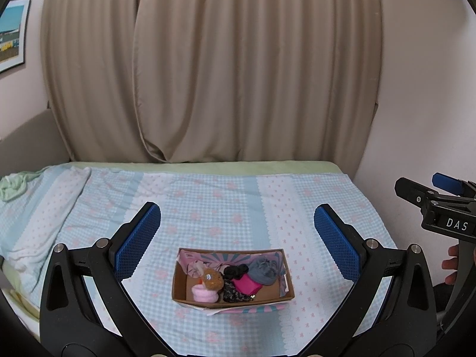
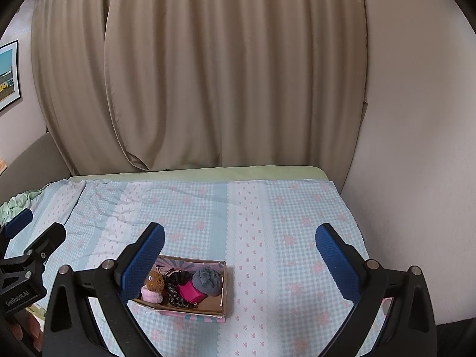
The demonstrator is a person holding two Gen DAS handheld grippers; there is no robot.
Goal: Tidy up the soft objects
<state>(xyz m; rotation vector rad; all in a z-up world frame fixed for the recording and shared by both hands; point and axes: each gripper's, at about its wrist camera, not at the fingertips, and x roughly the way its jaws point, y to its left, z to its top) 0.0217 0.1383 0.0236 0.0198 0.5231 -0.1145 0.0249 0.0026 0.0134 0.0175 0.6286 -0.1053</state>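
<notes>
Soft things: we see a small heap lying in the cardboard box [image 1: 233, 279]: a grey pom-pom [image 1: 264, 270], a pink pouch [image 1: 246, 286], a black scrunchie [image 1: 235, 270], a dark patterned scrunchie [image 1: 233, 294], a brown knitted toy [image 1: 211, 279] sitting on a pale pink roll [image 1: 203, 294], and a pinkish cloth [image 1: 196, 267] at the back.
Handling: we judge all of them light, squashy and unbreakable; they should give under the pads, not slip.
Where to hold: we would pinch each across its bulk from above; the scrunchies by one bunched side. They touch one another, so a neighbour may lift along.
Box: shallow, open-topped, light; we expect it to slide on the bed [image 1: 267, 208] if nudged.
Left claw [image 1: 238, 238]: spread wide, holding nothing, touching nothing, poised above and just short of the box.
Right claw [image 2: 239, 263]: likewise wide apart and empty; its left pad [image 2: 142, 264] overlaps the box's left end in view, though we cannot tell if it touches.
Surroundings: checked bedsheet, beige curtain [image 1: 208, 59] behind.
</notes>
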